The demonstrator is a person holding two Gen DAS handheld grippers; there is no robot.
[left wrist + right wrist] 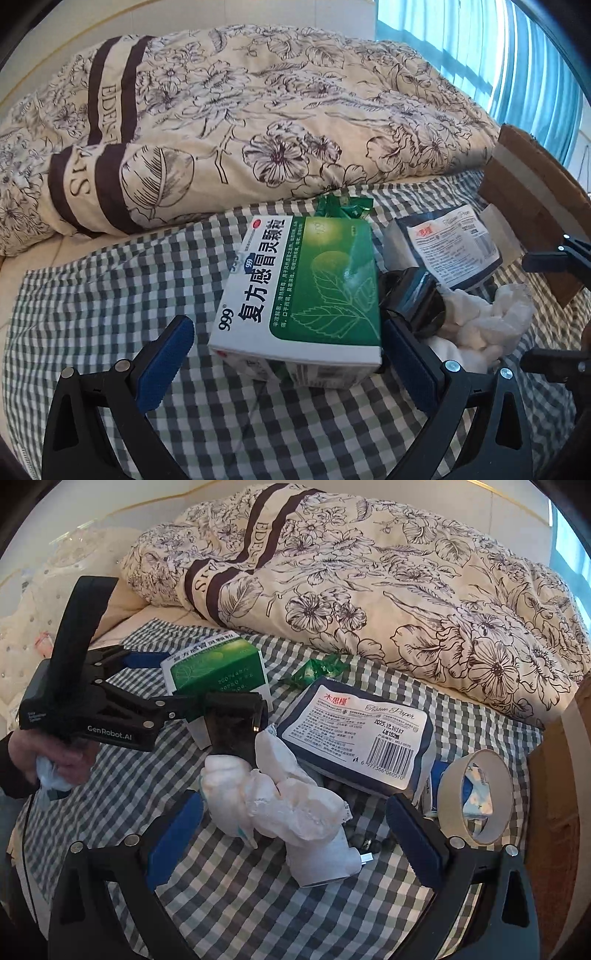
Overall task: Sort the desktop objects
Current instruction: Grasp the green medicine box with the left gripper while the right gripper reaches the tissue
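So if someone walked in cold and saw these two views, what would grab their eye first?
Probably the green and white medicine box, lying on the checked cloth between the left gripper's open jaws. Next, the crumpled white tissue in front of the right gripper, with the tissue paper pack behind it. The floral quilt fills the background.

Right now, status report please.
Left hand-held gripper open around medicine box. Right hand-held gripper open over crumpled tissue. Black roll crowds the box.
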